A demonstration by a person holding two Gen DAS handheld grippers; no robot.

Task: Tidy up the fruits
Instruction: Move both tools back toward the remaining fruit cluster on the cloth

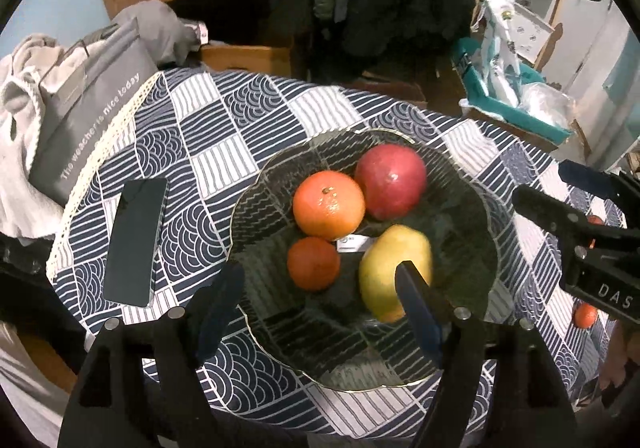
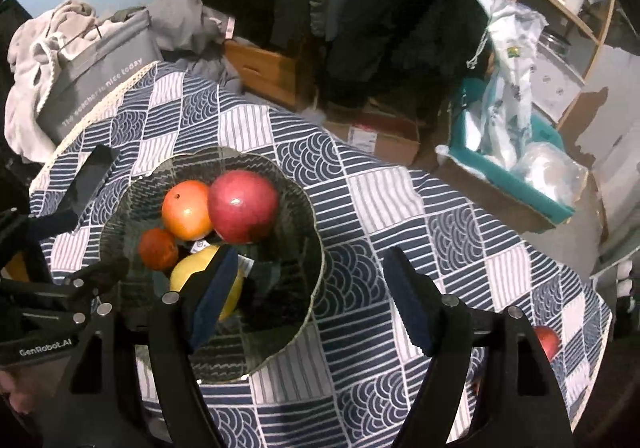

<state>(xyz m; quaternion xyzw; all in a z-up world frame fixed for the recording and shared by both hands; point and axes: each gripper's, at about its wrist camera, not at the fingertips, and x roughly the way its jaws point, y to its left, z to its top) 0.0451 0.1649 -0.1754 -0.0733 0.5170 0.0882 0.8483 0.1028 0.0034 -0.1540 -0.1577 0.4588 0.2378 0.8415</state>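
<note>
Left wrist view: the left claw [image 1: 320, 290] is hanging over the glass bowl [image 1: 460, 184], its jaws standing apart with nothing between the pads.
Right wrist view: the right claw [image 2: 312, 288] is hovering over the bowl's right rim [image 2: 316, 248], jaws apart and empty; its left pad is crossing in front of the yellow pear [image 2: 192, 272] without pressing on it.
Landmark: the glass bowl is sitting on the checked tablecloth [image 1: 224, 116] that covers the worktop.
Fruits in the bowl: a red apple [image 1: 390, 180] at the far side, a large orange [image 1: 328, 204] touching it on the left, a small tangerine [image 1: 314, 264] just nearer, and the yellow pear [image 1: 384, 268] at the near right.
Fruits outside the bowl: a loose red apple [image 2: 546, 340] is lying well to the right of the bowl, near the worktop's edge; a loose tangerine [image 1: 586, 314] is lying on that same side.
Deciding relation: both strays are lying right of the bowl, so the right claw looks nearer.
Long axis: these fruits are roundish, so I judge approach angle matters little.
Phone [image 1: 134, 240]: lying left of the bowl, apart from it.
</note>
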